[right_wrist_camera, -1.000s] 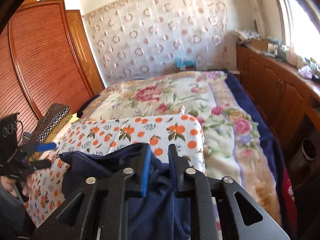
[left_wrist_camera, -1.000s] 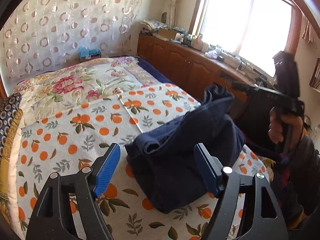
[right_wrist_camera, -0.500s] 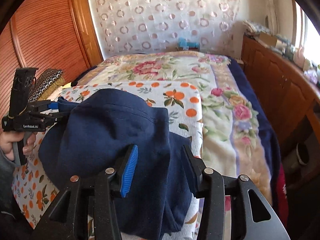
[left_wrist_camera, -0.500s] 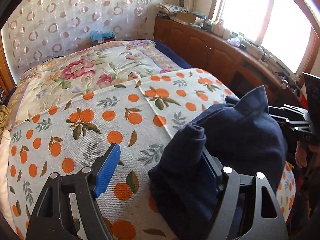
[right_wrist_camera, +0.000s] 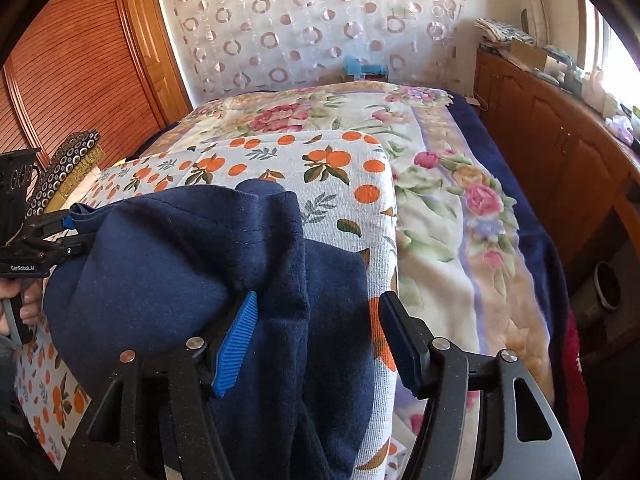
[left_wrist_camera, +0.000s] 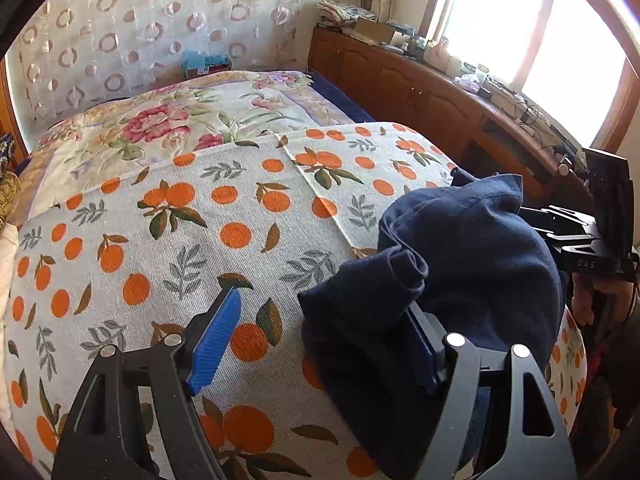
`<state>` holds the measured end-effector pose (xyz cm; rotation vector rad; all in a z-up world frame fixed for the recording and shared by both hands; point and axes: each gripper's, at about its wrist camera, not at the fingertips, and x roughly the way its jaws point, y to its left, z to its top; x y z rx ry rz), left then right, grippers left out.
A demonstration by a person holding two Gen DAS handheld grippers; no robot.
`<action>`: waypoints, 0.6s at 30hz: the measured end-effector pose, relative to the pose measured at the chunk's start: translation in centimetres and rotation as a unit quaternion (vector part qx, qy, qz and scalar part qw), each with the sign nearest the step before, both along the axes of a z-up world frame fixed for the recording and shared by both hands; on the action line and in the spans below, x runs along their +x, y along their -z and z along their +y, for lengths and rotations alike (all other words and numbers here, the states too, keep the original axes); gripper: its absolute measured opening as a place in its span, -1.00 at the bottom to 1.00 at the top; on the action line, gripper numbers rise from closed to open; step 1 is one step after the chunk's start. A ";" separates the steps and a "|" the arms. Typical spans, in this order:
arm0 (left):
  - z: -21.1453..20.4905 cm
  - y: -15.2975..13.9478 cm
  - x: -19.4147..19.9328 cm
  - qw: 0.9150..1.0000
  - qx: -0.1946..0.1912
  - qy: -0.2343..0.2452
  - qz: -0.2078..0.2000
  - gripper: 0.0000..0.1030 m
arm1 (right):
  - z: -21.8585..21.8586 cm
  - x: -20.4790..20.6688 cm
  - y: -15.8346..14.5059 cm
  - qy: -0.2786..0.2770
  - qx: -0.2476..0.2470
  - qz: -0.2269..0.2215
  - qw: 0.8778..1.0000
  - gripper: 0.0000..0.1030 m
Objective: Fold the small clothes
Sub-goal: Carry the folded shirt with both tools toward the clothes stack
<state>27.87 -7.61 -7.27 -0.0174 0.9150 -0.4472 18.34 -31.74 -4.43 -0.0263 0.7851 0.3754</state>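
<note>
Right wrist: right tongs (right_wrist_camera: pixel 316 336) opening around navy garment (right_wrist_camera: pixel 168 248), left tongs (left_wrist_camera: pixel 320 340) wide, orange-print cloth (left_wrist_camera: pixel 160 208) bare leftward.

A home bedroom. Ahead of the fingers spreads a bed (left_wrist_camera: pixel 168 184) under an orange-print cover (left_wrist_camera: pixel 248 240), with a floral quilt (right_wrist_camera: pixel 440 208) beyond it. Past the bed's far end hangs a sheer curtain with ring patterns (right_wrist_camera: pixel 304 28). To the right of the fingers a low wooden cabinet (left_wrist_camera: pixel 420 92) runs under a bright window (left_wrist_camera: pixel 540 36), its top crowded with household odds. To the left stands a slatted wooden wardrobe (right_wrist_camera: pixel 76 80).
</note>
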 end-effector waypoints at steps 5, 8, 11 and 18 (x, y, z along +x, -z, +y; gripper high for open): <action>0.0 -0.1 0.1 1.000 -0.007 -0.002 0.007 0.49 | 0.0 0.5 0.3 -0.007 0.000 0.003 1.000 0.25; 0.0 0.1 0.1 1.000 -0.016 -0.001 0.011 0.49 | -0.3 0.8 0.6 -0.014 0.007 0.006 1.000 0.13; 0.0 0.5 0.2 0.999 -0.037 0.003 0.024 0.38 | -0.3 1.1 0.9 -0.022 0.012 0.008 1.000 -0.05; -0.7 0.1 -0.1 0.999 -0.043 0.017 0.024 0.02 | 0.2 1.3 0.9 -0.033 0.014 0.015 0.999 -0.38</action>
